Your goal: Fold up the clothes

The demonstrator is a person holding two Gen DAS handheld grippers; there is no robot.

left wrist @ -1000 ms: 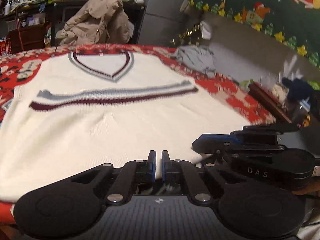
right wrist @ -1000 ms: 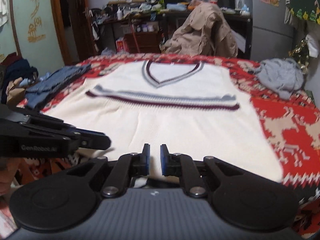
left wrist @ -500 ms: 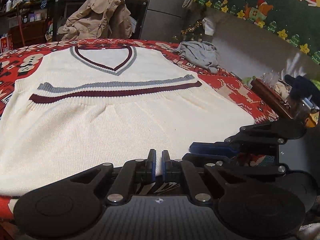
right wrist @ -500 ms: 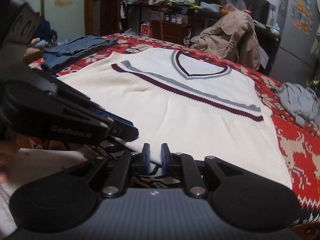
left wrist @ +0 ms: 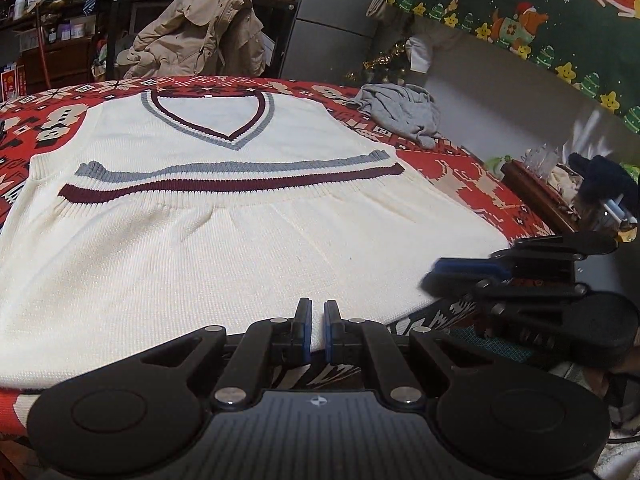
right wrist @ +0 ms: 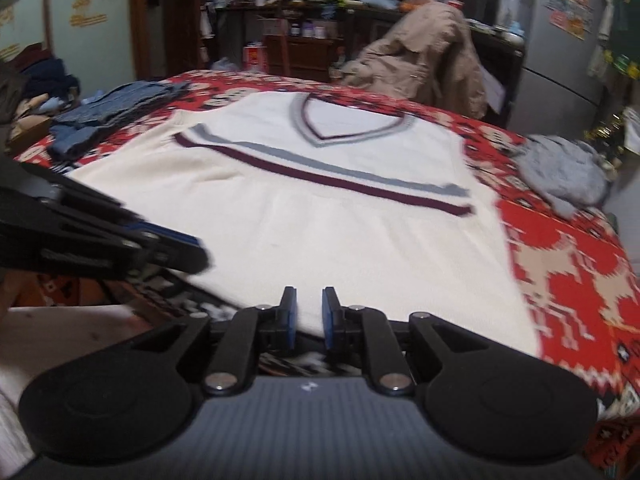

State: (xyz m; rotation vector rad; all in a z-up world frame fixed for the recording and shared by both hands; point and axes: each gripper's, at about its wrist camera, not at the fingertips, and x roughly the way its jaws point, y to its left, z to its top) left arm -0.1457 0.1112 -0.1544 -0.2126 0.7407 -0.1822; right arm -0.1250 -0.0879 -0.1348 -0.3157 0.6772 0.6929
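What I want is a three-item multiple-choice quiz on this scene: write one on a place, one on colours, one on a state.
1. The crumpled grey garment lies:
A) on the cream vest
B) beside the vest on the red patterned cloth
C) on the floor

2. The V-neck trim is:
A) grey and maroon
B) green and yellow
C) plain black

3. The vest is:
A) rolled into a ball
B) hanging up
C) spread out flat

Key: 1 B, it sits on the cloth off the vest's far corner; 2 A, both bands edge the neckline; 3 C, its whole front shows.
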